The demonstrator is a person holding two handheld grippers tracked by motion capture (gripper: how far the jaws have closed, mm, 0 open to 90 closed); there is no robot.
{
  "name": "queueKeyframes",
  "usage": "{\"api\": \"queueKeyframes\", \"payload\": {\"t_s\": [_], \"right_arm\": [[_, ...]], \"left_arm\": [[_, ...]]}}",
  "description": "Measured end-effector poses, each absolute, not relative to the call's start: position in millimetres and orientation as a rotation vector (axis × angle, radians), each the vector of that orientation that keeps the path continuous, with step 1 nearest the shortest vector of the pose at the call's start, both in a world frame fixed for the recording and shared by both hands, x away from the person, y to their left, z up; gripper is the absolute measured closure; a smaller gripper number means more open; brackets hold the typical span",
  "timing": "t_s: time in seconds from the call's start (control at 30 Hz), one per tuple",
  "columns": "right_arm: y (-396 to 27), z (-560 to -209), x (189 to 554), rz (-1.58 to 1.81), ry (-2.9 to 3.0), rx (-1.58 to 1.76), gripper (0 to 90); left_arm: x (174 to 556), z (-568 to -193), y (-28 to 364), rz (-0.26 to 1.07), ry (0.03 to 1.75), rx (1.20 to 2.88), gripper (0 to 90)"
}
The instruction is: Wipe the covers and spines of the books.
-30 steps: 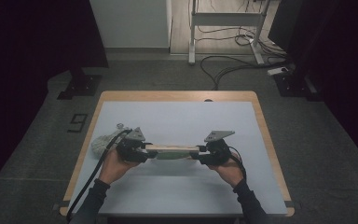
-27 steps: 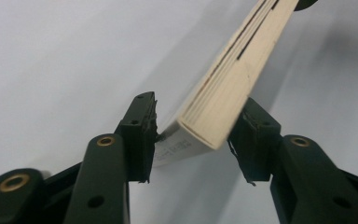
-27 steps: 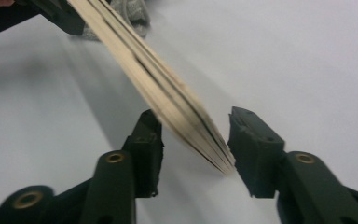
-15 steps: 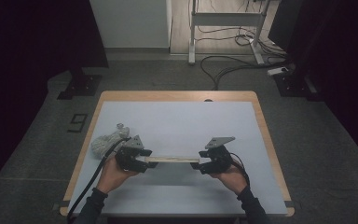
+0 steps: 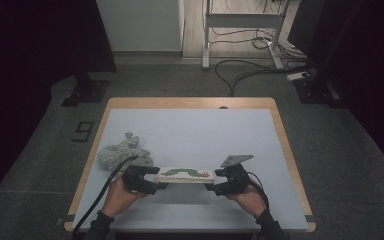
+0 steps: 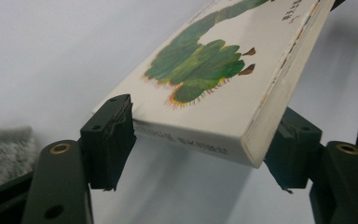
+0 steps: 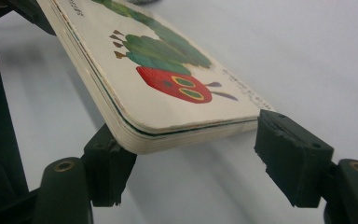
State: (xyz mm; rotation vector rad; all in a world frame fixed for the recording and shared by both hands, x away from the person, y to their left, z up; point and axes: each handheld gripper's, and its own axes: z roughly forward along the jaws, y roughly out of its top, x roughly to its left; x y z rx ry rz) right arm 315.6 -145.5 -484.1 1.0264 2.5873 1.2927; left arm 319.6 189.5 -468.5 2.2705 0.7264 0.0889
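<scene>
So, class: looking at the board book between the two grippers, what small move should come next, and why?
Probably draw both grippers back. The board book lies flat on the table, and the jaws of the left gripper and right gripper have just been opening, their pads loose at its ends.

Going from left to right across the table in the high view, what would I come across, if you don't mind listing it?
Grey knitted cloth → left gripper → caterpillar picture book → right gripper.
</scene>
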Motion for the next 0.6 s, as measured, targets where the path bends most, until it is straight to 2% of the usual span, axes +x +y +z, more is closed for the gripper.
{"api": "queueKeyframes", "payload": {"t_s": [0.6], "right_arm": [[-142.6, -497.2, 297.2, 1.286, 2.631, 1.029, 27.8]], "left_arm": [[302.4, -489.1, 196.3, 0.019, 0.767, 2.253, 27.6]]}}
